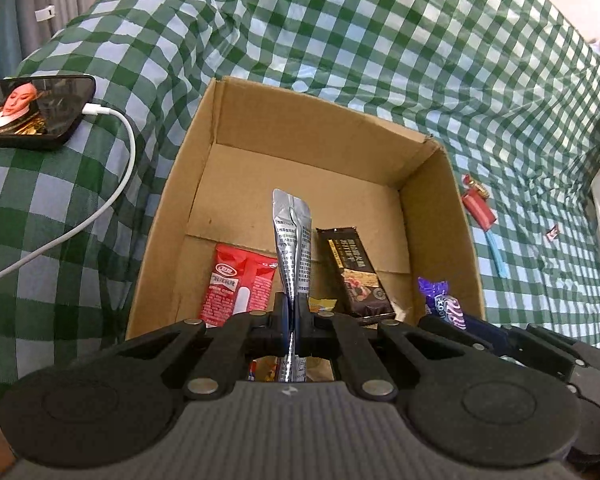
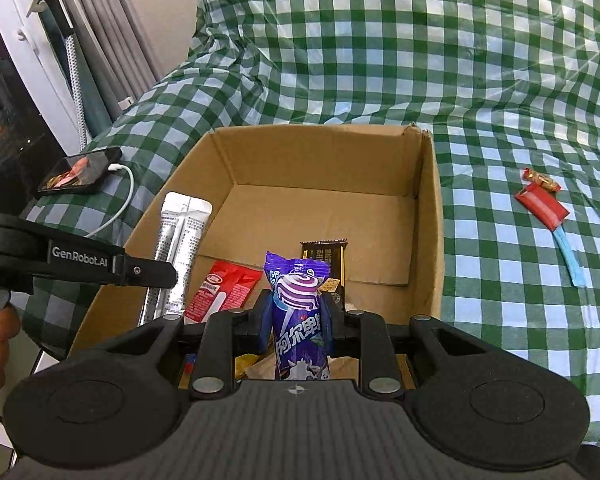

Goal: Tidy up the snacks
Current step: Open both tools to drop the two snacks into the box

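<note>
Snacks are what I'm sorting, and most already lie in the cardboard box (image 2: 428,216) filling the middle of both views, on a green checked cloth (image 2: 380,60). Inside, low in the frame, sit a red packet (image 1: 236,288) and a dark chocolate bar (image 1: 354,276); their print is too small for me to read. My left claw (image 1: 294,312) is shut tight on a flat silver sachet (image 1: 292,240), which stands upright above the box at the centre of the left view. It looks light, thin and slick, a foil that could slide, so pinching it low across its flat width, as now, seems right to me. My right claw (image 2: 298,320) is closed on a purple lollipop wrapper (image 2: 296,304) with a swirl and Chinese characters, at the lower centre of the right view. I judge it light and crinkly, with a hard sweet inside, best held around the body. At the right of both views, outside the box, a red wrapper (image 2: 542,206) and a blue strip (image 2: 568,256) wait on the cloth. At upper left lies a phone (image 1: 32,108) on a white cable (image 1: 112,196). The left claw's arm reads "GenRobot.AI".
</note>
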The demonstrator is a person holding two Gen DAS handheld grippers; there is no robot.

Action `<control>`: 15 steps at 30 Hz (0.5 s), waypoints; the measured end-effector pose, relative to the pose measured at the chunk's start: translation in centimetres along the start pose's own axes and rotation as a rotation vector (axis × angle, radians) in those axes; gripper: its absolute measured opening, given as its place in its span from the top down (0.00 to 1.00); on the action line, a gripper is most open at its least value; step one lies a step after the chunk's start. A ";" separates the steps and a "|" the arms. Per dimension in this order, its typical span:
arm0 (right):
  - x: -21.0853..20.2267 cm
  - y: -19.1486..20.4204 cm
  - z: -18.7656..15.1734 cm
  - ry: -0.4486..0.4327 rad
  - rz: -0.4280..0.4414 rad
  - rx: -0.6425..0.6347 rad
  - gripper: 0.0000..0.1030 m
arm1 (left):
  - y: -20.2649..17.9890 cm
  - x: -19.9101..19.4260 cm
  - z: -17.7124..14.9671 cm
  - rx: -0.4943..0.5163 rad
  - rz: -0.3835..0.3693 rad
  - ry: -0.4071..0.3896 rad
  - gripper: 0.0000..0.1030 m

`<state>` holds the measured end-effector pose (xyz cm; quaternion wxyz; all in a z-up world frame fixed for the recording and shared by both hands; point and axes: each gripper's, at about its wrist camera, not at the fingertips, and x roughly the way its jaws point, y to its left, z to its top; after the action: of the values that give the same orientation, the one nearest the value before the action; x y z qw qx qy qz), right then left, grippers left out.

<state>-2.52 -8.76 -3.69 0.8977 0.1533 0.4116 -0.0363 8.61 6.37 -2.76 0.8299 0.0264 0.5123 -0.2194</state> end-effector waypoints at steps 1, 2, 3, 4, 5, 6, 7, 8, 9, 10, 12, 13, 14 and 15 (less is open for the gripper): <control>0.2 0.0 0.0 0.002 0.000 0.000 0.75 | 0.0 0.3 0.0 0.004 0.003 0.005 0.98; 0.4 0.0 0.1 0.004 0.001 0.001 0.75 | 0.0 0.5 0.1 0.007 0.006 0.009 0.98; 0.6 -0.1 0.1 0.005 0.000 0.004 0.75 | 0.0 0.8 0.1 0.009 0.011 0.013 0.98; 0.8 -0.1 0.2 0.006 0.000 0.008 0.75 | 0.0 1.1 0.1 0.014 0.017 0.015 0.97; 0.9 -0.2 0.2 0.006 0.000 0.011 0.75 | 0.0 1.3 0.1 0.023 0.025 0.018 0.97; 1.1 -0.2 0.3 0.004 0.001 0.015 0.75 | -0.1 1.5 0.2 0.032 0.035 0.021 0.95; 1.2 -0.3 0.4 0.002 0.003 0.018 0.74 | -0.1 1.6 0.3 0.037 0.045 0.020 0.81; 1.1 -0.3 0.5 -0.004 0.005 0.020 0.74 | 0.0 1.5 0.3 0.035 0.056 0.016 0.51; 1.0 -0.3 0.5 -0.014 0.005 0.022 0.66 | 0.1 1.3 0.3 0.030 0.067 0.006 0.34; 0.9 -0.3 0.6 -0.019 0.006 0.023 0.50 | 0.2 1.0 0.3 0.028 0.075 -0.010 0.08; 0.5 -0.1 0.7 -0.035 -0.008 0.026 0.31 | 0.2 -0.1 0.0 0.034 0.093 -0.053 0.00; 0.2 0.0 0.6 -0.044 -0.016 0.024 0.26 | 0.2 -0.5 -0.3 0.051 0.102 -0.057 0.00; 0.0 0.1 0.5 -0.048 -0.021 0.019 0.25 | 0.3 -0.8 -0.5 0.069 0.112 -0.052 0.00; -0.2 0.3 0.3 -0.046 -0.023 0.013 0.23 | 0.4 -1.2 -0.9 0.085 0.124 -0.046 0.00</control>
<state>-2.43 -8.59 -3.26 0.9054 0.1535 0.3924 -0.0527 7.60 7.31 -2.22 0.8515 0.0882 0.4809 -0.1897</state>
